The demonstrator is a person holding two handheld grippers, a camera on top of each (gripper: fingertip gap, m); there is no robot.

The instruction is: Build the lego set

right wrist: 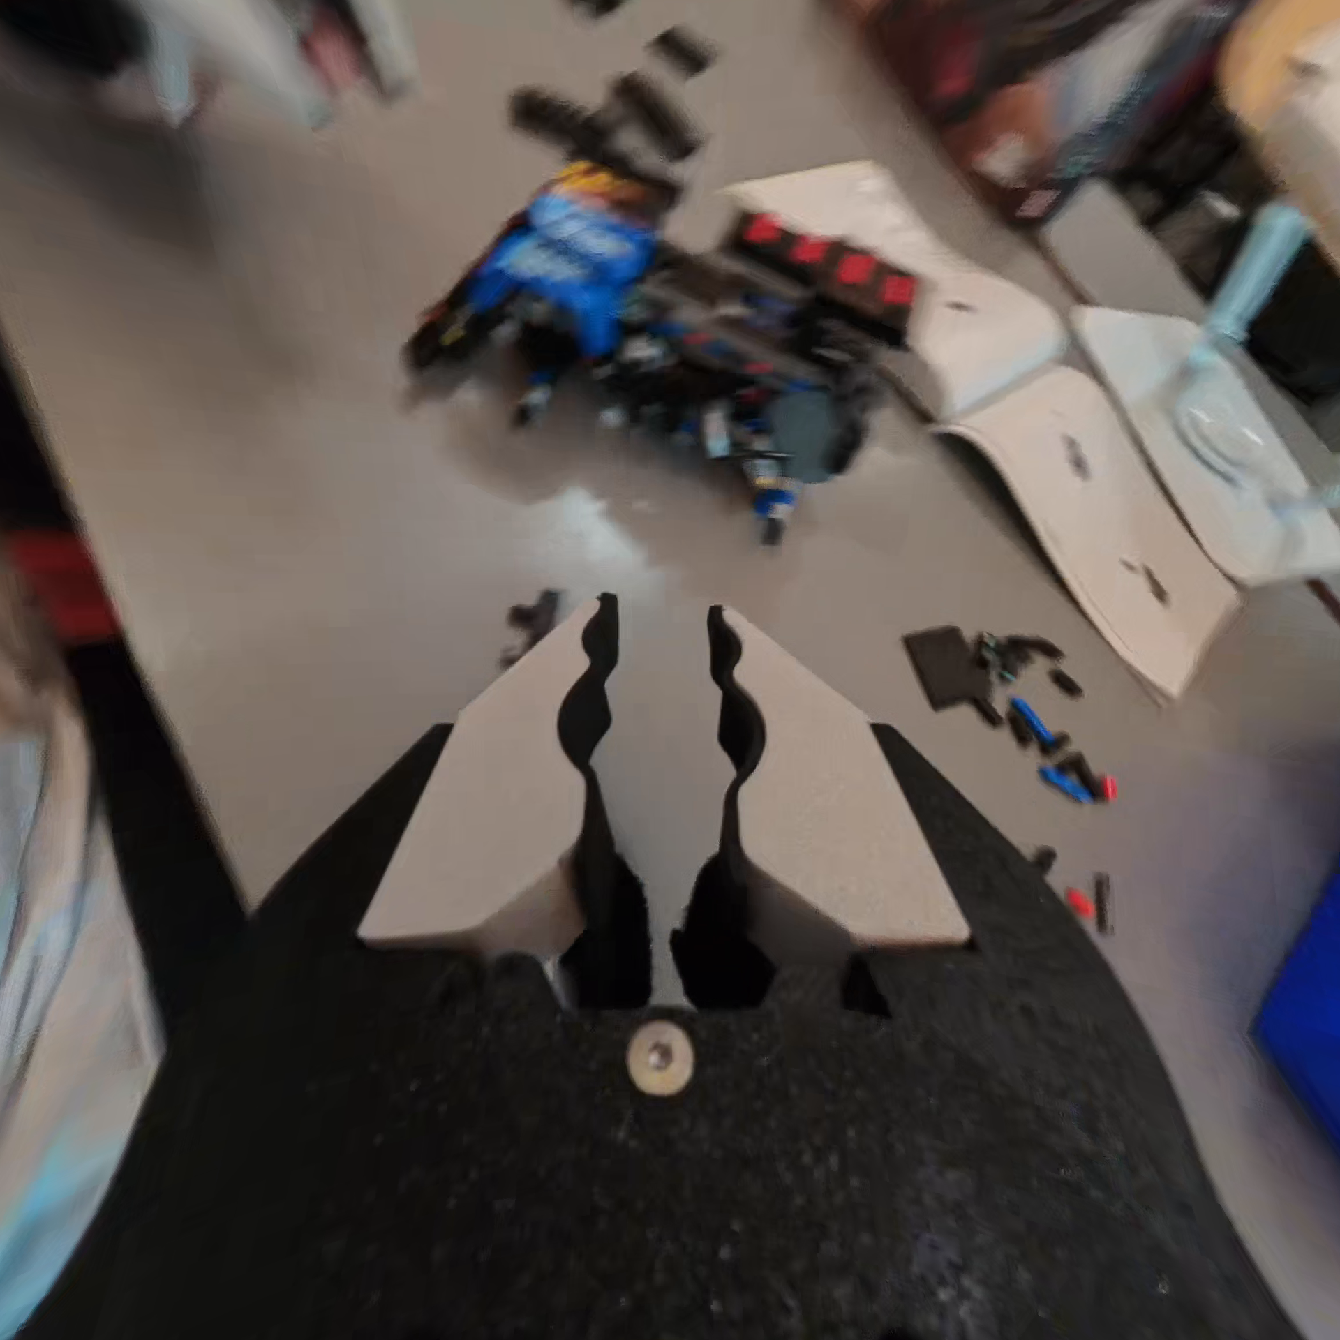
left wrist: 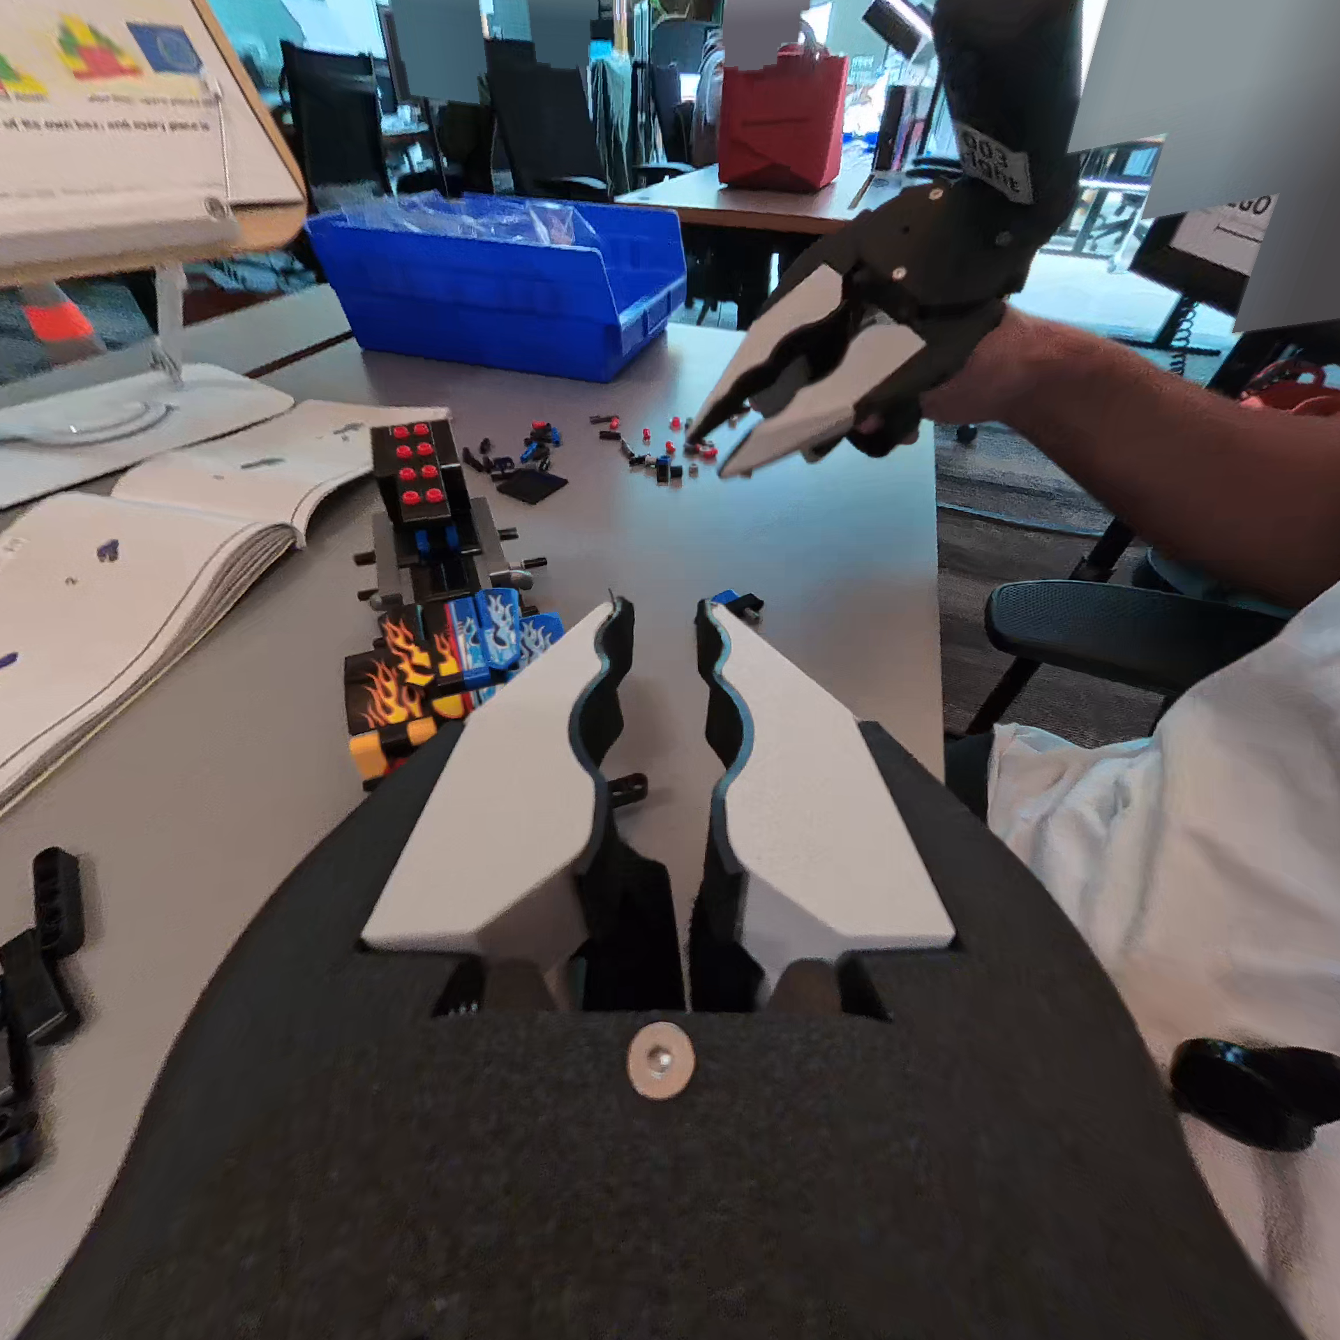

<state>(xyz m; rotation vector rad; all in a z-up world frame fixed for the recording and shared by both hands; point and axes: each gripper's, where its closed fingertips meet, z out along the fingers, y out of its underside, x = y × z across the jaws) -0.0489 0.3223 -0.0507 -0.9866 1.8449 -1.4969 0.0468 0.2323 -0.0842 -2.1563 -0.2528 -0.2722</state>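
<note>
The half-built lego model (left wrist: 435, 580) lies on the grey table (left wrist: 797, 616) at about ten o'clock from the left gripper (left wrist: 663, 609), long and mostly black: a slab with paired red studs at its far end, a dark grey and blue middle with pins sticking out sideways, and orange and pale-blue flame panels nearest the camera. The left gripper's fingers stand moderately apart, holding nothing. At one o'clock the right gripper (left wrist: 707, 453) tilts down over scattered small red and black pieces (left wrist: 652, 446), fingers parted, empty. Its own blurred view shows the model (right wrist: 652, 319) at twelve o'clock.
</note>
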